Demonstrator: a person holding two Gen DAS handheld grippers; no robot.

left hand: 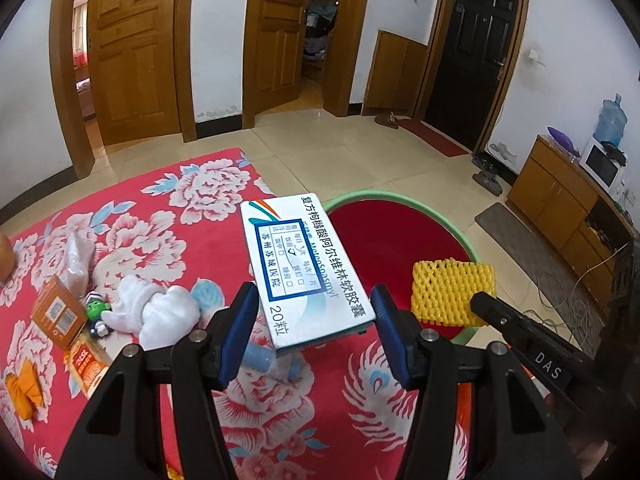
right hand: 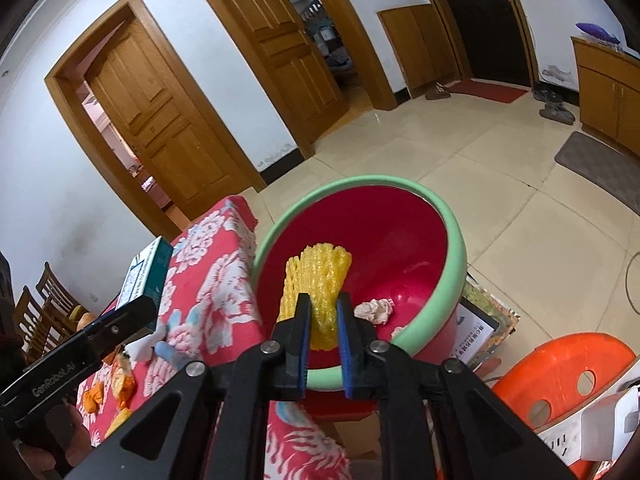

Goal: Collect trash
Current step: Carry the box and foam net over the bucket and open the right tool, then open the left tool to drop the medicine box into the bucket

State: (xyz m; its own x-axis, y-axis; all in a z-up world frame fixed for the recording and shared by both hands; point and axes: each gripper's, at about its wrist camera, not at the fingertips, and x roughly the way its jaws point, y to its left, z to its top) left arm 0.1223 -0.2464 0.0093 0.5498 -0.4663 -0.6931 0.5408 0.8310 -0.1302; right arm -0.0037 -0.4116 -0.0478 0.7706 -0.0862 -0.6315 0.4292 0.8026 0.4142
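Observation:
My left gripper (left hand: 315, 294) is shut on a white medicine box (left hand: 304, 264) with blue print, its blue pads pressing on the box's two long sides. It holds the box above the table's edge, just left of a red basin with a green rim (left hand: 360, 196). My right gripper (right hand: 323, 300) is shut on a yellow foam net (right hand: 316, 276), which hangs over the inside of the basin (right hand: 456, 248). A crumpled paper ball (right hand: 374, 310) lies in the basin. The right wrist view shows the left gripper (right hand: 132, 316) and its box (right hand: 146, 276) at the left.
The table wears a red floral cloth (left hand: 160, 220). On it lie white crumpled tissue (left hand: 156, 308), an orange box (left hand: 58, 314), a small green figure (left hand: 94, 306), a clear bag (left hand: 78, 256) and orange wrappers (left hand: 86, 364). An orange stool (right hand: 568, 372) stands right of the basin.

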